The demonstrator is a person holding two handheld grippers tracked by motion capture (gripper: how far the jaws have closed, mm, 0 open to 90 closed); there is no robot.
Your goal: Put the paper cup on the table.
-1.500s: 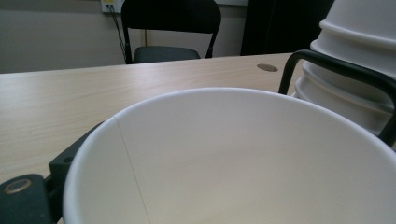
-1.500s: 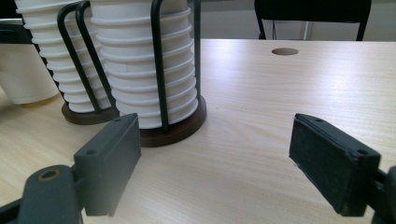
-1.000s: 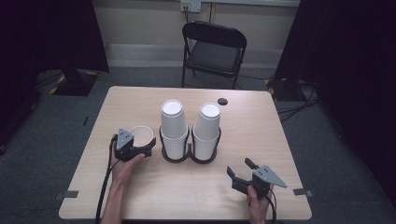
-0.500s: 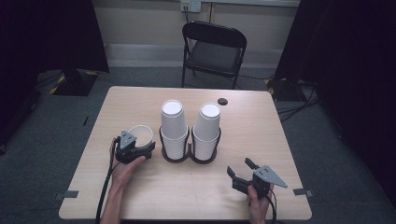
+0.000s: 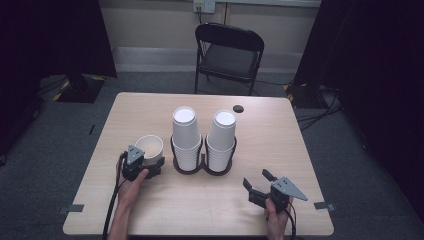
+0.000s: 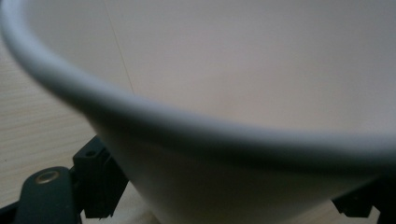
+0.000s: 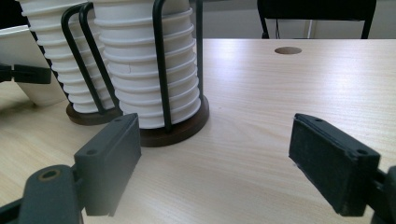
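A single white paper cup stands upright on the table, left of the two cup stacks. My left gripper has its jaws on either side of the cup's lower wall. They have just been closing, and the pads now press on the cup. Two tall stacks of white cups sit in a black wire holder. My right gripper rests near the front right of the table, open and empty. Its jaws point toward the nearer stack.
A black folding chair stands behind the table. A dark round hole lies in the tabletop behind the stacks. Bare wood stretches to the right of the holder. The table's front edge is close to both hands.
The left gripper's jaws have drawn in around the single cup. The cup stands where it was. The right gripper has kept still.
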